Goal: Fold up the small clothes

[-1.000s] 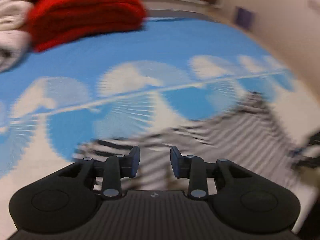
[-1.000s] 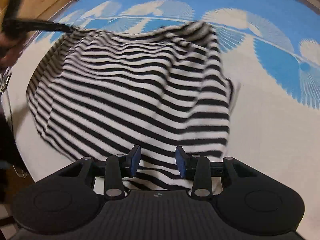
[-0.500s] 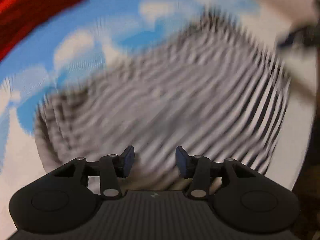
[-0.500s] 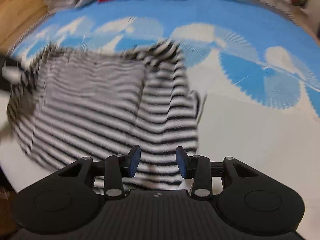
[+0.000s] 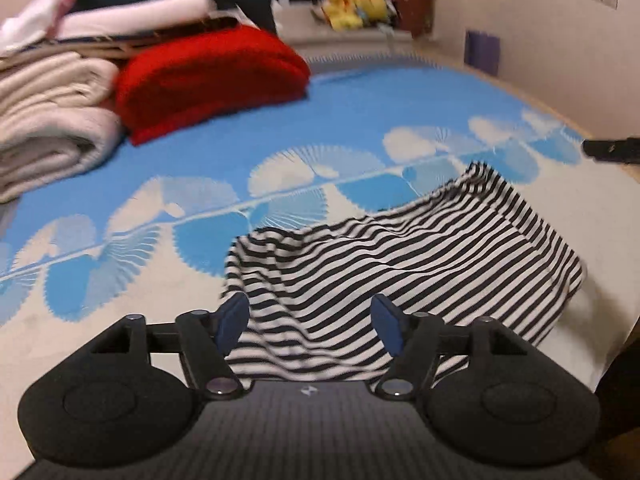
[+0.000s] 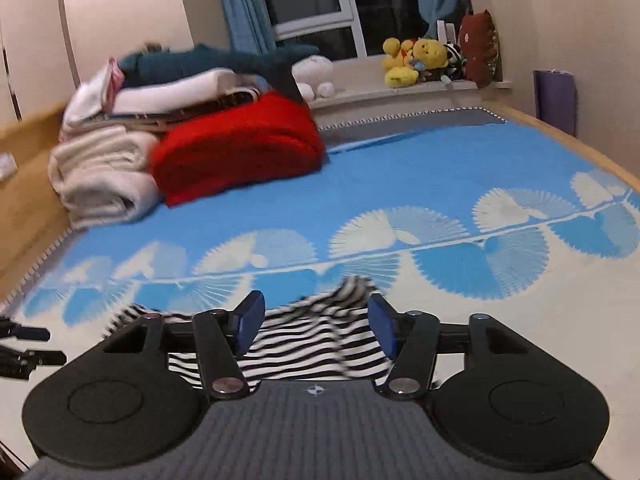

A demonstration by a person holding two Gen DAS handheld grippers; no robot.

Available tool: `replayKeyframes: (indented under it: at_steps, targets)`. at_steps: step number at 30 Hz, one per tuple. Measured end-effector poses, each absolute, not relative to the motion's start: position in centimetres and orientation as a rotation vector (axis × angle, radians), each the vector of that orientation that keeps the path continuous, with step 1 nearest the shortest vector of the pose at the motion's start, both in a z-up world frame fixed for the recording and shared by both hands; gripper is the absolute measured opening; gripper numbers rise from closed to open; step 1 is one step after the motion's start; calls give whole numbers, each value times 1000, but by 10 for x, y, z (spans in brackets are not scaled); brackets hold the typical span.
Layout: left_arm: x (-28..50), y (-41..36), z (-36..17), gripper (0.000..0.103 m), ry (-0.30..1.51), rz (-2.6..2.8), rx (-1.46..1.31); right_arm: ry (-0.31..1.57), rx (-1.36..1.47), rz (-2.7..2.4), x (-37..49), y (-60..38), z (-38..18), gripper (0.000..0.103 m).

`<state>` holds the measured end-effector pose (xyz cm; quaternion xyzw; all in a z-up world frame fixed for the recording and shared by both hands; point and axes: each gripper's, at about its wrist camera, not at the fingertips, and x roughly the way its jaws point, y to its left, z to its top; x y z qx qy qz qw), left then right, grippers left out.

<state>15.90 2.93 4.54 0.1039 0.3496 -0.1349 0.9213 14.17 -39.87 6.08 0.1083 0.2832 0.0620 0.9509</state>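
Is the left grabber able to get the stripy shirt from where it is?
Probably yes. The left gripper is open, its jaws having just widened with nothing pinched, and the striped shirt lies right ahead on the bedspread with nothing between them.

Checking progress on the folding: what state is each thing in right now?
Striped shirt: rumpled on the bed, folded over, not held.
Left tongs: open, just widened, empty.
Right tongs: open, just widened, empty.
Red blanket: folded.
White blankets: folded, stacked.
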Motion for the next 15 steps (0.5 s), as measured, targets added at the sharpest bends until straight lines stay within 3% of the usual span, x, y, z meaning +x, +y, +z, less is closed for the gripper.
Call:
replayKeyframes:
  at_steps: [7,15]
  targets:
    - [117,55,23,74,766,-176,114,605,206,136,115,-347,34,61]
    - [104,48,34,73,765,-97,114,661,110,148,106,-307,17,56]
